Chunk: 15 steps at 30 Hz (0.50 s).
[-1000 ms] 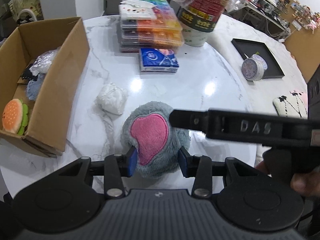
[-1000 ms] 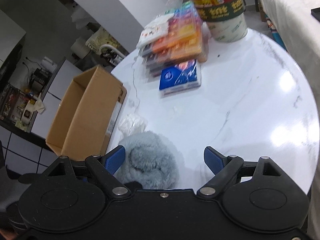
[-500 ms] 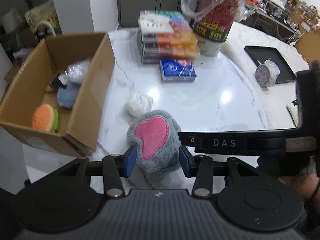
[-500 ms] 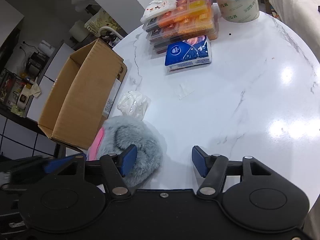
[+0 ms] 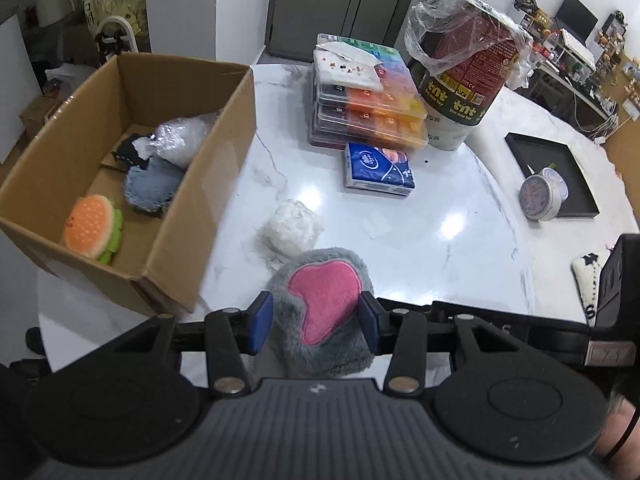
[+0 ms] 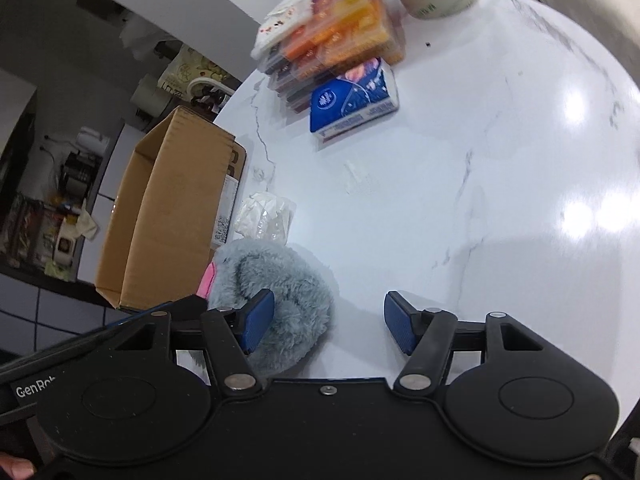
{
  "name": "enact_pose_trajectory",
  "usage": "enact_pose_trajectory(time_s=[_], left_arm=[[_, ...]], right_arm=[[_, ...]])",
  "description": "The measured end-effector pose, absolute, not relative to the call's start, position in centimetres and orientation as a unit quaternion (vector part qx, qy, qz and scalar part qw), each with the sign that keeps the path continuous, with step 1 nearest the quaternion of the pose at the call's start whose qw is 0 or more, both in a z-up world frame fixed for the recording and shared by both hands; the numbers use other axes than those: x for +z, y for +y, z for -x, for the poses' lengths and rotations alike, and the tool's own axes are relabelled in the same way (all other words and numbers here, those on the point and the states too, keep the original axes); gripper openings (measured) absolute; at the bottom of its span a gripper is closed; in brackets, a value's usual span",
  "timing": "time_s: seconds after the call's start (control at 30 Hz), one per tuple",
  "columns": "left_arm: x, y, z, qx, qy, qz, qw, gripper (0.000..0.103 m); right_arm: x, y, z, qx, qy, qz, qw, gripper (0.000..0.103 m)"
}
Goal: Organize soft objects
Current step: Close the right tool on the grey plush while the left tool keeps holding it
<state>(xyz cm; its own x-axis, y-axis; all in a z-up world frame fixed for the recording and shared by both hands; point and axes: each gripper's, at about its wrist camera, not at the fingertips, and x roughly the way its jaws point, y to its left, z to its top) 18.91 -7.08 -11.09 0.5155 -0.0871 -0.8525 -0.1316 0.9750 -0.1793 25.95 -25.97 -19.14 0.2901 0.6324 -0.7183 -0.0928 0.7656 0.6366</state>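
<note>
burger plush (image 5: 93,229) inside box (image 5: 208,184) shows only from left wrist.

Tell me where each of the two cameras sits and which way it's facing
Left wrist: on the left gripper, looking down across the table at the cardboard box; its fingers clamp the grey plush; a hand shows at right.
Right wrist: on the right gripper, facing down over the table; its open fingers have just been closing, unclamped.
Shared: plush, box, blue tissue pack, white bag.
</note>
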Motion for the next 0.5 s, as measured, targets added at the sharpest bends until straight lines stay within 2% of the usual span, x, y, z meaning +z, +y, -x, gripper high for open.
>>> enact_pose_trajectory(time_s=[0.3,0.4,0.5], left_arm=[[-11.7,-8.2,-19.8,0.005,0.493,0.107,0.864,0.044],[-12.0,-8.0,-19.9,-0.001,0.496,0.124,0.859,0.041],[-11.9,-7.8,-19.9,-0.004,0.497,0.139,0.857,0.03]], right_arm=[[-19.4,-27.1,-25.9,0.219,0.543,-0.275,0.762,0.061],[-19.5,-27.3,-26.0,0.219,0.544,-0.284,0.758,0.061],[-19.5,-27.3,-26.0,0.224,0.544,-0.29,0.755,0.061]])
